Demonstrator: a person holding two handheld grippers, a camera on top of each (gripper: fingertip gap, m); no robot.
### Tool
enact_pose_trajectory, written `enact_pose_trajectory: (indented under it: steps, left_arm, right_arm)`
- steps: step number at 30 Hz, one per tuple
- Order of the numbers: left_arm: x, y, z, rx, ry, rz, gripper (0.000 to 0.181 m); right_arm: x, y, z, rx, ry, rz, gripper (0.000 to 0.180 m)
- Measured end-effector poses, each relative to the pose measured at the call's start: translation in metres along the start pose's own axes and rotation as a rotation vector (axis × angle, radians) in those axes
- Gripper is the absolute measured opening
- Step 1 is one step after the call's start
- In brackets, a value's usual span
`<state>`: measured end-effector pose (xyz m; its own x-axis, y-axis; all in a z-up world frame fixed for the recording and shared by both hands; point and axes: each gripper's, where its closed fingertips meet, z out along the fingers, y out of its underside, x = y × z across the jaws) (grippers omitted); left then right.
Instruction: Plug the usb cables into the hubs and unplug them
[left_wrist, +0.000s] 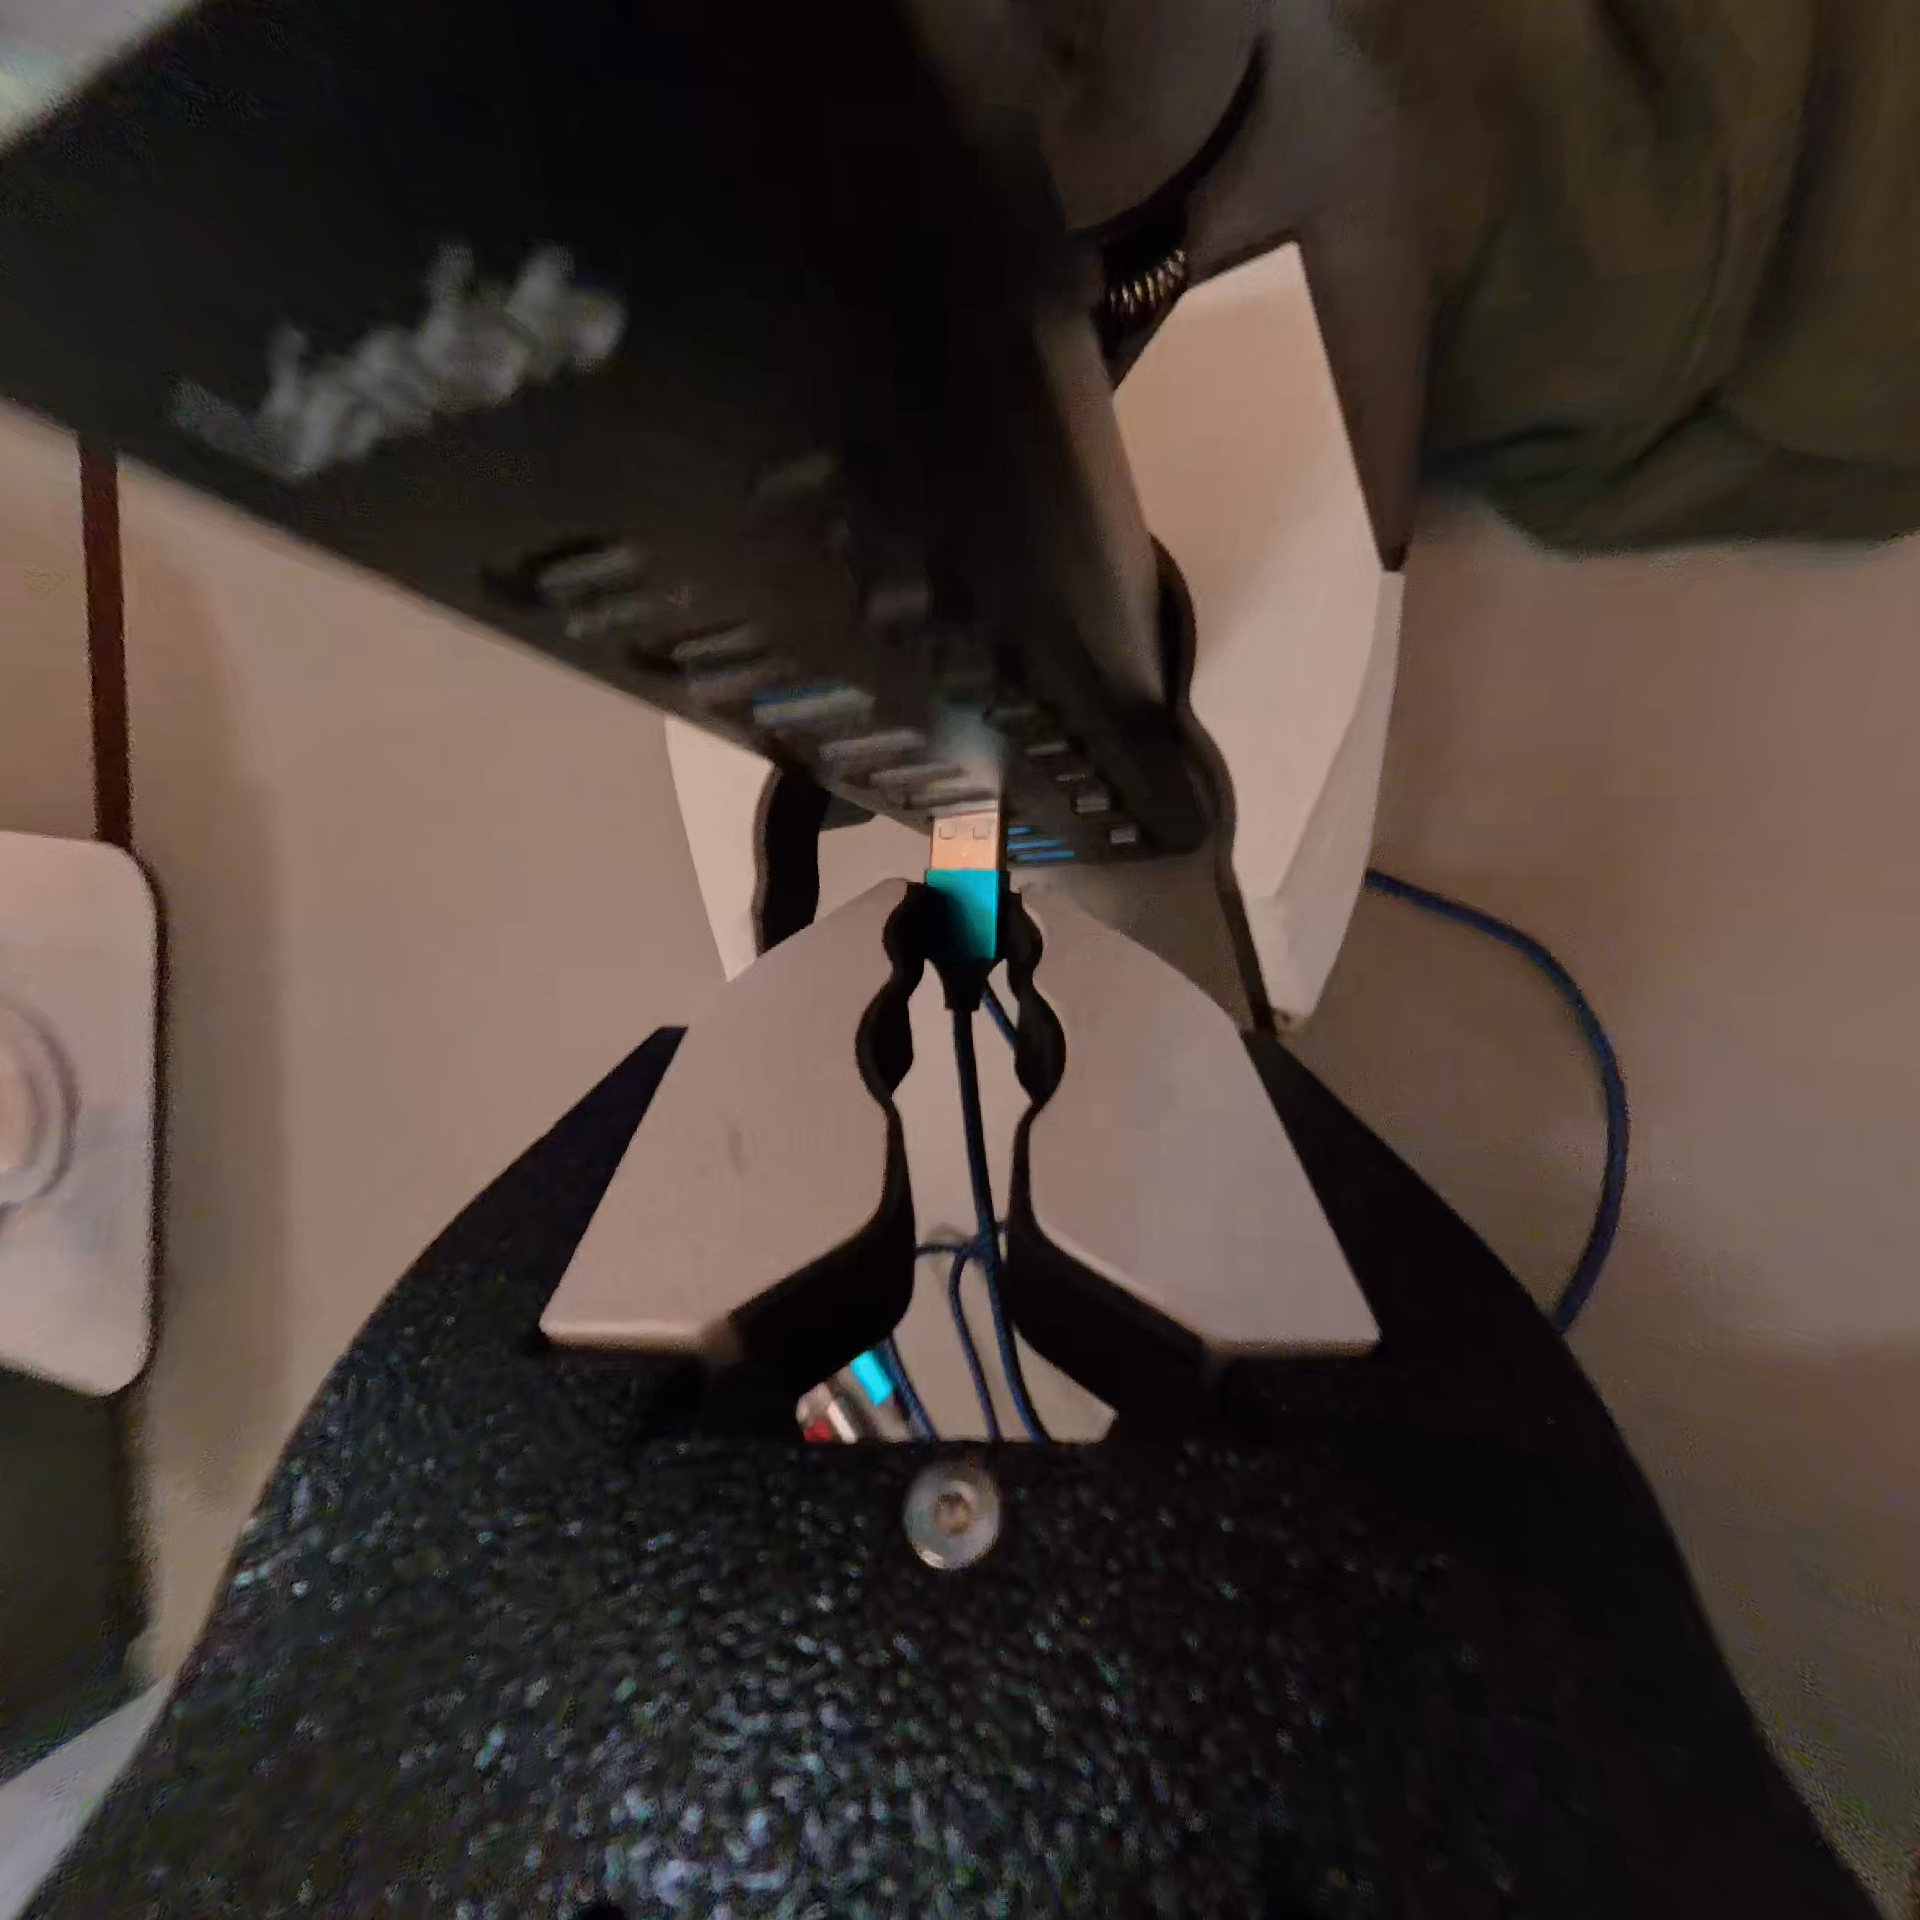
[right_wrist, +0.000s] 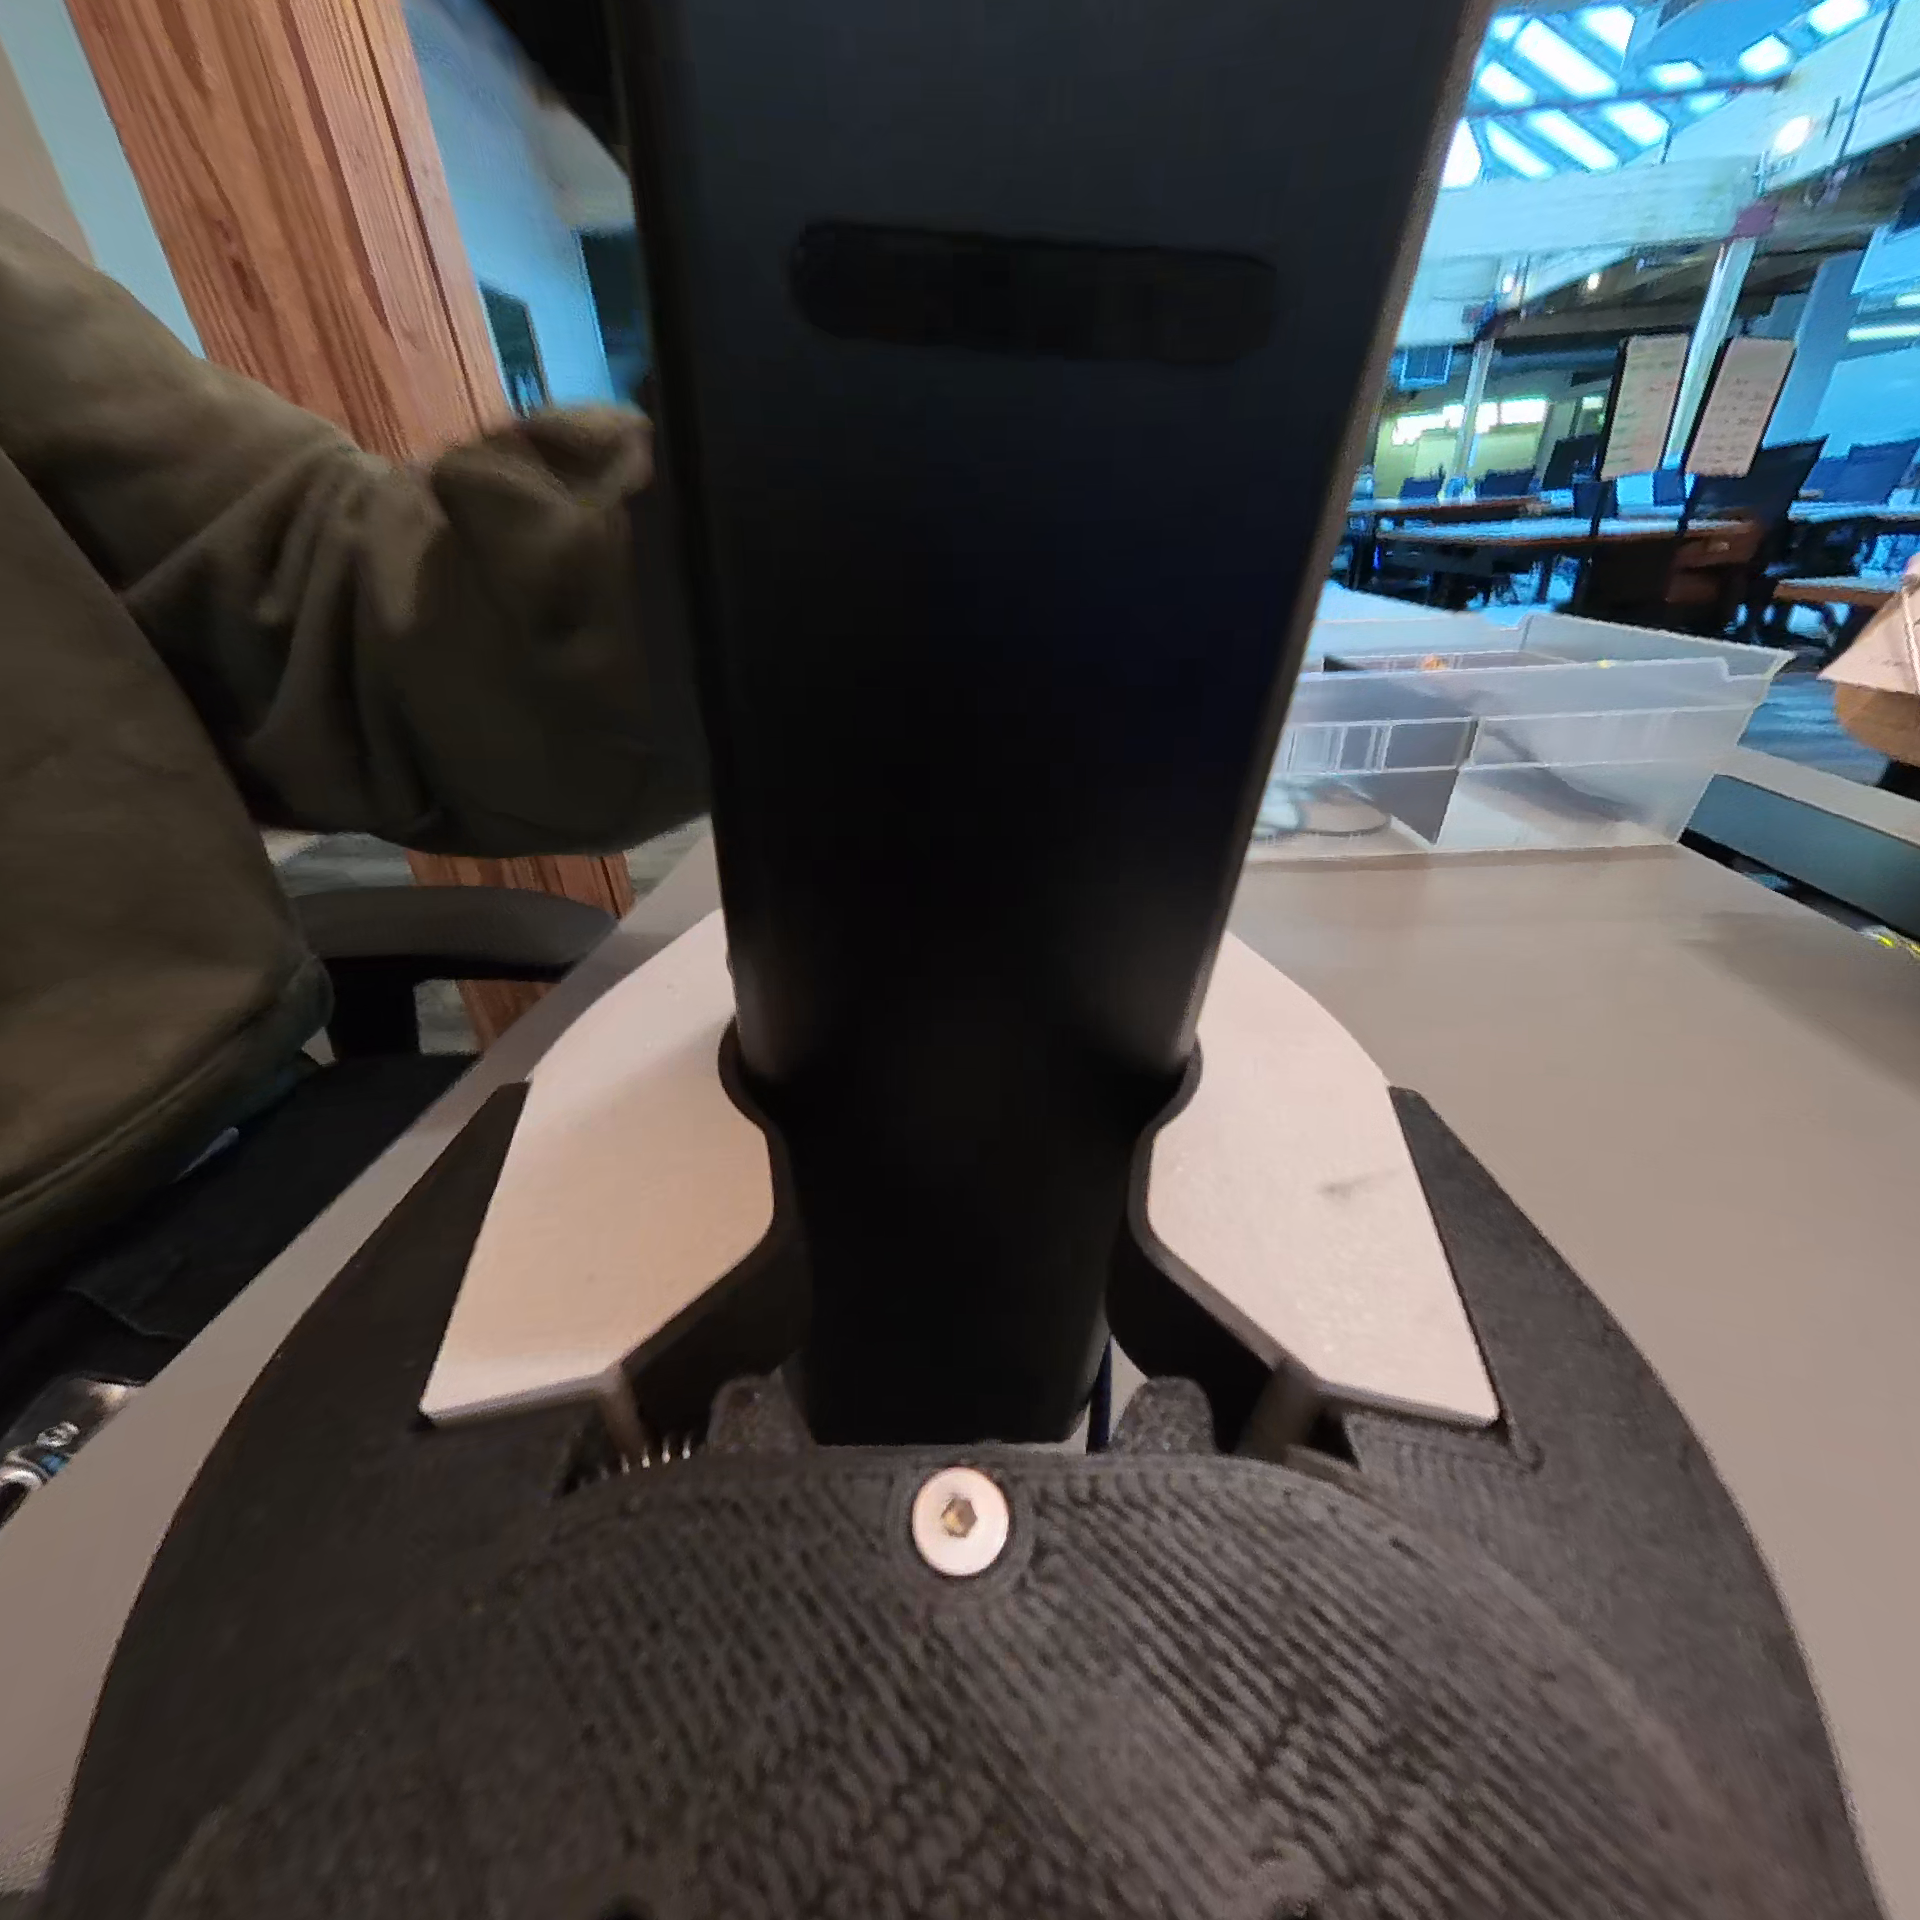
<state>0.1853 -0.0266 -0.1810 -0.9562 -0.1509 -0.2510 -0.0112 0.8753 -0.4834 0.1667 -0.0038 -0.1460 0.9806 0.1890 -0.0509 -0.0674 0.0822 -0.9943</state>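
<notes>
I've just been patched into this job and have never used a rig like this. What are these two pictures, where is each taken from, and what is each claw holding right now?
There is no robot arm here: a person holds a two-finger claw in each hand, and each claw carries a camera looking forward along its fingers.

The left wrist view shows the left claw shut on a teal USB plug. Its metal tip sits right at the row of ports on a black USB hub; the blur hides whether it is seated. The blue cable trails down onto the pale table.

The right wrist view shows the right claw shut on that same hub, seen from its plain back, holding it above the table. A green sleeve is at the left, and a clear plastic bin stands farther back.
</notes>
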Motion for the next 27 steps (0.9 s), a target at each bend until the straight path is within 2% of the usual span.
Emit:
enact_pose_trajectory:
  steps: [5,12,17,22,27]
  left_arm:
    - [0.002,-0.013,-0.004,0.234,0.061,-0.163,0.015]
    - [-0.003,-0.001,-0.010,0.382,0.027,-0.308,0.016]
    - [0.002,-0.005,-0.022,0.562,0.145,-0.416,0.009]
    - [0.004,-0.005,-0.020,0.575,0.140,-0.394,0.005]
    - [0.002,-0.004,-0.019,0.532,0.046,-0.310,0.005]
  right_arm:
    - [-0.003,-0.007,-0.006,0.060,-0.014,-0.008,0.072]
    - [-0.002,-0.011,-0.010,0.093,-0.008,-0.010,0.072]
    - [-0.004,-0.007,-0.006,0.056,-0.018,-0.023,0.072]
    - [-0.003,-0.008,-0.007,0.065,-0.006,-0.021,0.072]
    - [0.001,-0.006,-0.006,0.051,0.020,-0.007,0.075]
